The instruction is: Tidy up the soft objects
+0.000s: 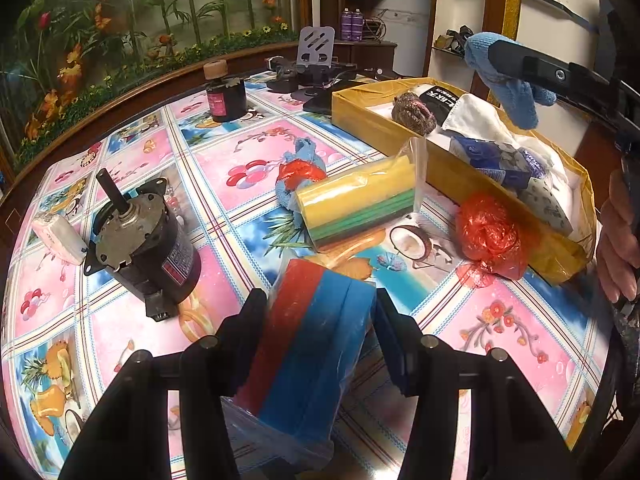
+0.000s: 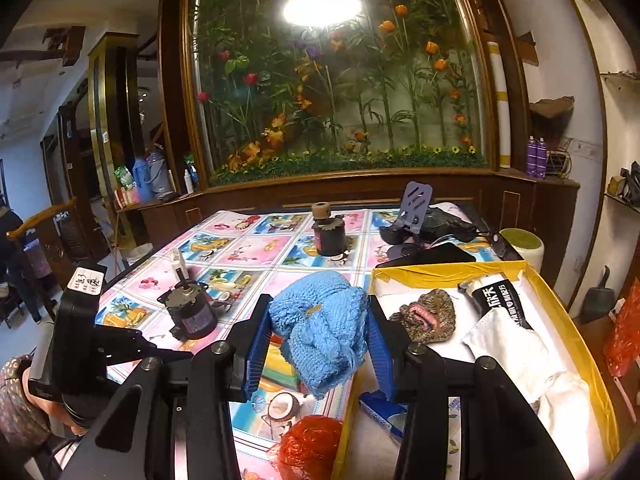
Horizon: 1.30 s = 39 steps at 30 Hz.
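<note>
My left gripper [image 1: 320, 300] is shut on a bagged stack of red and blue sponge cloths [image 1: 316, 344], held just above the table. A second bagged stack, yellow and green [image 1: 360, 200], lies ahead of it. My right gripper [image 2: 318, 320] is shut on a blue knitted piece [image 2: 324, 336] and holds it above the left edge of the yellow box [image 2: 560, 304]; it also shows in the left wrist view [image 1: 508, 76]. The box holds a white cloth [image 2: 508, 340], a brown knitted piece [image 2: 428, 316] and blue packets [image 1: 492, 160].
A crumpled red plastic bag [image 1: 492, 236] lies against the box front. A small electric motor [image 1: 140, 236], a white soap bar [image 1: 60, 236], a dark jar [image 1: 224, 92], another blue knit with red plastic [image 1: 300, 172] and a phone stand [image 1: 316, 48] sit on the patterned tablecloth [image 1: 120, 320].
</note>
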Each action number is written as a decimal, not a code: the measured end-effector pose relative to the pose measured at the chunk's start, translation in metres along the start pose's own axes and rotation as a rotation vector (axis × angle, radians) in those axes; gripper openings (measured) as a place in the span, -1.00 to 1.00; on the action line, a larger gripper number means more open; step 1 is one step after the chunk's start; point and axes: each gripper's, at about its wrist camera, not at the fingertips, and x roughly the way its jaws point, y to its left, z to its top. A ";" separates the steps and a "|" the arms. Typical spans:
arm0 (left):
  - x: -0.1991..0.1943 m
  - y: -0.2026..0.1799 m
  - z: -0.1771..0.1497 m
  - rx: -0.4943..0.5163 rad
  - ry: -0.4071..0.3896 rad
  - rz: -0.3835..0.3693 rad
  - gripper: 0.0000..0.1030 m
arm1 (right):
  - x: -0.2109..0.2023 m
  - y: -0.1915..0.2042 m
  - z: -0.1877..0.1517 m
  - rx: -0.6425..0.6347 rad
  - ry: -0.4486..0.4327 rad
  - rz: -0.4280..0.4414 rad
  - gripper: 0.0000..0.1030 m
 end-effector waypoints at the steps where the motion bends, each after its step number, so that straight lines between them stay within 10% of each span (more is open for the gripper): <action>1: 0.001 0.000 0.000 0.000 0.001 0.000 0.02 | 0.000 -0.002 0.000 0.011 0.003 0.014 -0.07; 9: 0.004 -0.001 -0.004 0.003 0.008 -0.001 0.02 | 0.003 -0.011 -0.001 0.076 0.018 0.012 0.12; 11: 0.004 0.000 -0.003 0.002 0.010 -0.001 0.02 | 0.009 -0.008 -0.002 0.042 0.040 -0.024 -0.66; 12: 0.003 0.000 -0.004 0.002 0.010 0.000 0.02 | 0.013 -0.007 -0.003 0.046 0.064 -0.004 -0.71; 16: 0.003 0.000 -0.003 0.003 0.012 0.000 0.02 | 0.012 0.000 -0.004 0.009 0.066 0.060 -0.63; 19: 0.003 0.001 -0.004 0.006 0.017 0.002 0.02 | 0.019 0.007 -0.008 -0.001 0.117 0.128 0.09; 37: 0.006 0.012 -0.006 -0.032 0.077 0.018 0.02 | 0.099 0.068 -0.037 0.008 0.400 0.180 0.05; 39: 0.006 0.011 -0.006 -0.032 0.079 0.018 0.02 | 0.104 0.071 -0.039 -0.005 0.398 0.144 -0.44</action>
